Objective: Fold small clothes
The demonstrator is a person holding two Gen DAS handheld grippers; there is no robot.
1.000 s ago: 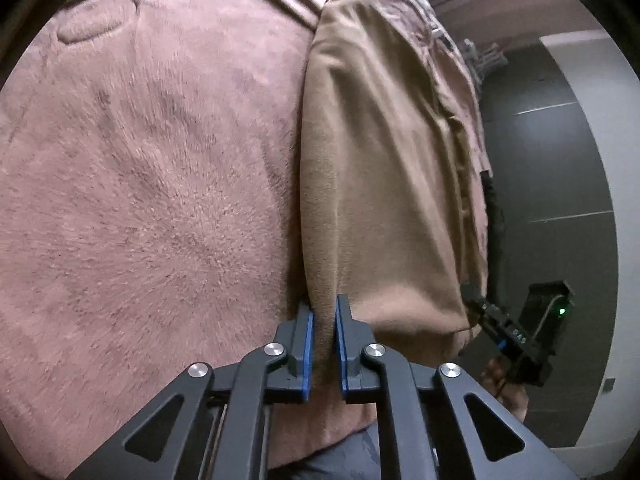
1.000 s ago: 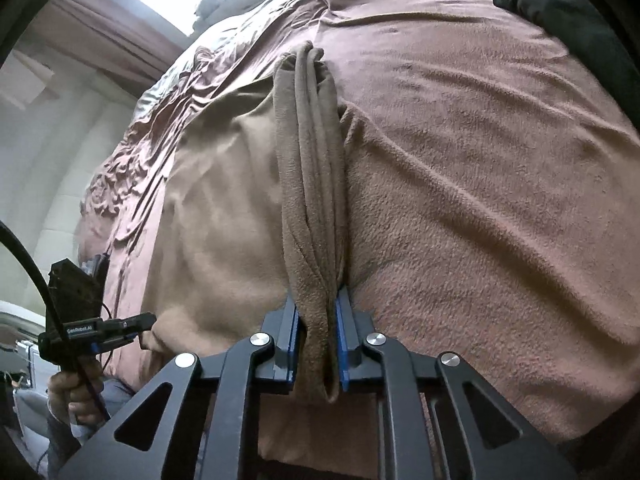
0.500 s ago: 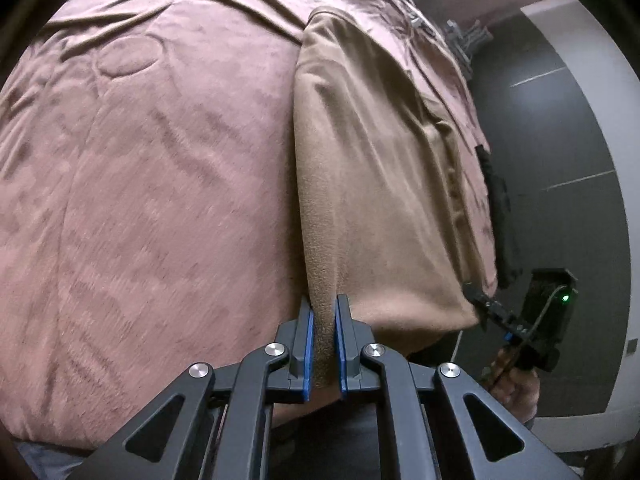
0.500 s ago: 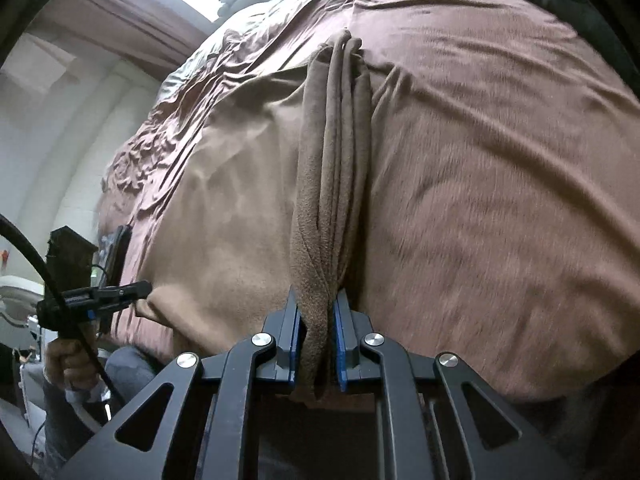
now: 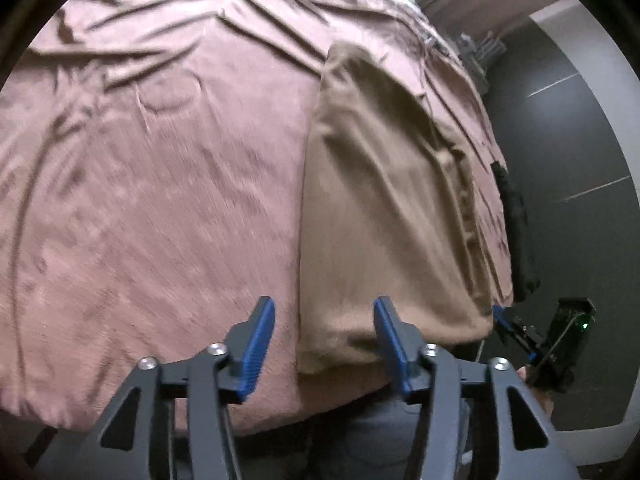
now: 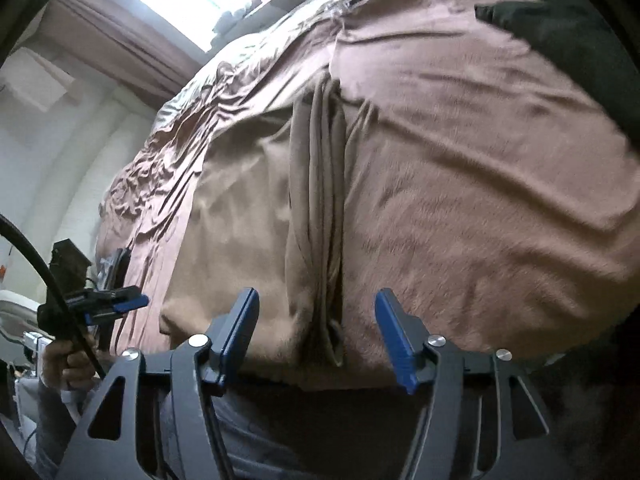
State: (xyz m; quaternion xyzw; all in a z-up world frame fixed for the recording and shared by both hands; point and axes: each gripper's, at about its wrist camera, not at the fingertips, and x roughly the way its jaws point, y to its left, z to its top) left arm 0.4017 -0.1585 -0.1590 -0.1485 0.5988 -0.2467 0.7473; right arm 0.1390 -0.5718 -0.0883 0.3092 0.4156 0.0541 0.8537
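A tan brown garment (image 5: 384, 216) lies flat on the pink-brown bed cover (image 5: 160, 200), its near edge at the bed's front edge. My left gripper (image 5: 324, 336) is open, its jaws apart on either side of the garment's near left corner. In the right wrist view the same garment (image 6: 248, 224) shows with a bunched, pleated ridge (image 6: 320, 208) along its right side. My right gripper (image 6: 316, 332) is open, jaws apart around the near end of that ridge. Each gripper shows in the other's view, the right one (image 5: 520, 332) and the left one (image 6: 116, 304).
A black garment (image 6: 560, 20) lies at the bed's far right in the right wrist view, and a dark strip (image 5: 516, 216) shows at the bed's right edge in the left wrist view. A grey wall (image 5: 568, 160) stands beyond the bed. The person's grey trousers (image 5: 384, 432) are below.
Both grippers have opened and let go of the tan garment, which now rests on the bed. Both have drawn back a little toward the bed's front edge.
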